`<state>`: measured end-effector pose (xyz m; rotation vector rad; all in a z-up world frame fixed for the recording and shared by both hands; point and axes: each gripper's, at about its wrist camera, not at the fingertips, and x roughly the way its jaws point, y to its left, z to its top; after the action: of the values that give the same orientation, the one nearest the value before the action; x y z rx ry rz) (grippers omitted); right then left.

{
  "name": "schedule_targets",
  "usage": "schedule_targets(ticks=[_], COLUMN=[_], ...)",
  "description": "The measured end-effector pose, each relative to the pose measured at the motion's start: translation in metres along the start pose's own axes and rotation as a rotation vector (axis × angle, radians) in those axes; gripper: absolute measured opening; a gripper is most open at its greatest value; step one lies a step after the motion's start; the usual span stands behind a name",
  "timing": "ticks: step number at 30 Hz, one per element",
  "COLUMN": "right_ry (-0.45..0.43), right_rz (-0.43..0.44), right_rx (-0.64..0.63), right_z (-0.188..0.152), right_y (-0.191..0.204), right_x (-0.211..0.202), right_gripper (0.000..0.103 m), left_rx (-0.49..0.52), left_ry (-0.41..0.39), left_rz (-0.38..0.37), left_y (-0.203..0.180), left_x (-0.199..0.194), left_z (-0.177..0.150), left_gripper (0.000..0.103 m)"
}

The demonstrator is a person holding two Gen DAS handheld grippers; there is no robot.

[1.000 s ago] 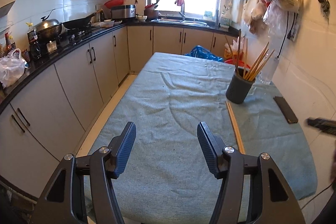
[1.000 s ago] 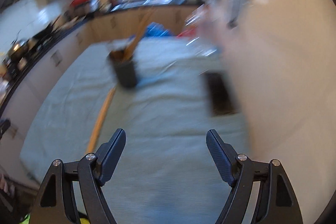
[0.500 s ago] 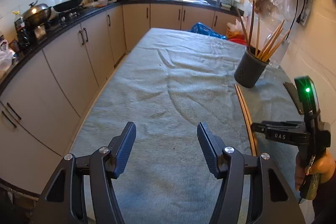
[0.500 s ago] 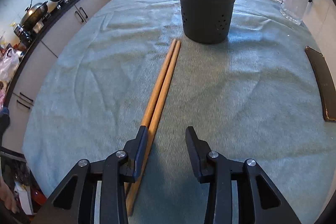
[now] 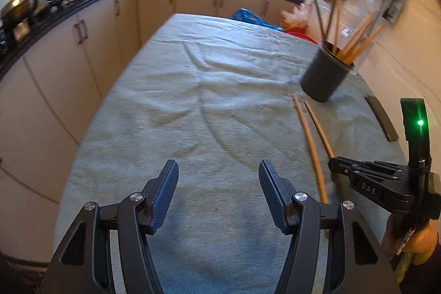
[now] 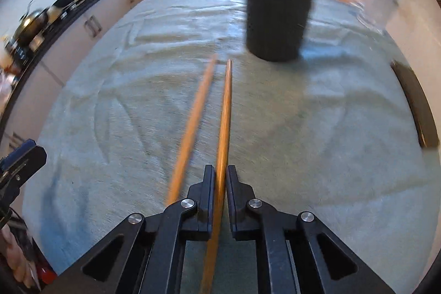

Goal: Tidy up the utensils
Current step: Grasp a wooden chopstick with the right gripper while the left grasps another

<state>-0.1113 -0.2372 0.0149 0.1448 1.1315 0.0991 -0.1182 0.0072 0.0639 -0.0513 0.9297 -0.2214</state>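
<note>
A dark utensil holder (image 6: 278,24) with several wooden chopsticks stands on the teal cloth; it also shows in the left wrist view (image 5: 325,76). My right gripper (image 6: 220,178) is shut on one wooden chopstick (image 6: 226,106), which points at the holder. A second chopstick (image 6: 195,120) lies on the cloth just left of it. In the left wrist view the two chopsticks (image 5: 310,139) lie splayed, with the right gripper (image 5: 335,168) at their near end. My left gripper (image 5: 219,181) is open and empty above the cloth.
The teal cloth (image 5: 193,101) covers the table. A flat dark object (image 5: 381,117) lies near the right wall, also in the right wrist view (image 6: 416,104). Cabinets and a counter with pots (image 5: 24,2) run along the left. Bags hang on the wall behind the holder.
My right gripper has shut on the right chopstick of the pair, and the two chopsticks have splayed apart. My left gripper has moved slightly forward and stays open.
</note>
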Motion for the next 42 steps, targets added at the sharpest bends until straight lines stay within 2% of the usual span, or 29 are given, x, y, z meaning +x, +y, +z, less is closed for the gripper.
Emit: schedule_targets(ticks=[4, 8, 10, 13, 18, 19, 21, 22, 23, 24, 26, 29, 32, 34, 36, 38, 40, 42], right_ry=[0.014, 0.016, 0.014, 0.007, -0.007, -0.012, -0.026, -0.030, -0.037, -0.042, -0.050, -0.056, -0.053, -0.048, -0.045, -0.045, -0.040, -0.035], right_rz=[-0.095, -0.194, -0.198, -0.184, -0.133, -0.119, -0.084, -0.075, -0.054, -0.038, -0.001, 0.022, 0.031, 0.050, 0.059, 0.044, 0.026, 0.029], right_rx=[0.085, 0.113, 0.139, 0.176, 0.154, 0.150, 0.143, 0.143, 0.145, 0.148, 0.154, 0.149, 0.148, 0.143, 0.133, 0.122, 0.112, 0.117], right_z=[-0.014, -0.027, -0.029, -0.032, -0.032, -0.032, -0.032, -0.031, -0.031, -0.032, -0.034, -0.042, -0.050, -0.052, -0.052, -0.049, -0.046, -0.039], right_y=[-0.027, -0.050, -0.061, -0.076, -0.088, -0.089, -0.094, -0.094, -0.097, -0.100, -0.108, -0.116, -0.126, -0.131, -0.134, -0.136, -0.137, -0.139], right_x=[-0.011, -0.021, -0.023, -0.026, -0.027, -0.027, -0.028, -0.027, -0.027, -0.029, -0.030, -0.035, -0.042, -0.044, -0.046, -0.046, -0.044, -0.039], right_gripper=[0.010, 0.010, 0.010, 0.018, 0.020, 0.020, 0.020, 0.020, 0.020, 0.017, 0.013, 0.013, 0.013, 0.017, 0.031, 0.038, 0.038, 0.038], left_rx=[0.068, 0.136, 0.153, 0.160, 0.200, 0.207, 0.226, 0.227, 0.235, 0.247, 0.251, 0.262, 0.224, 0.194, 0.191, 0.188, 0.183, 0.210], left_ry=[0.031, 0.078, 0.091, 0.112, 0.136, 0.145, 0.175, 0.190, 0.162, 0.167, 0.182, 0.220, 0.274, 0.286, 0.279, 0.264, 0.251, 0.248], left_rz=[-0.078, -0.157, -0.176, -0.193, -0.145, -0.140, -0.109, -0.089, -0.049, -0.033, -0.040, -0.042, -0.075, -0.095, -0.089, -0.069, -0.066, -0.072], left_y=[-0.020, -0.049, -0.061, -0.076, -0.104, -0.108, -0.120, -0.123, -0.127, -0.130, -0.134, -0.133, -0.125, -0.121, -0.122, -0.125, -0.127, -0.132], left_x=[0.010, 0.023, 0.029, 0.041, 0.061, 0.064, 0.074, 0.078, 0.077, 0.077, 0.076, 0.070, 0.064, 0.060, 0.060, 0.064, 0.067, 0.077], left_z=[0.006, 0.007, 0.006, 0.003, -0.001, -0.002, -0.006, -0.008, -0.008, -0.009, -0.011, -0.016, -0.018, -0.016, -0.010, -0.001, 0.009, 0.018], left_gripper=[0.059, 0.059, 0.059, 0.059, 0.057, 0.053, 0.035, 0.021, 0.009, 0.008, 0.007, 0.007, 0.007, 0.007, 0.008, 0.008, 0.009, 0.019])
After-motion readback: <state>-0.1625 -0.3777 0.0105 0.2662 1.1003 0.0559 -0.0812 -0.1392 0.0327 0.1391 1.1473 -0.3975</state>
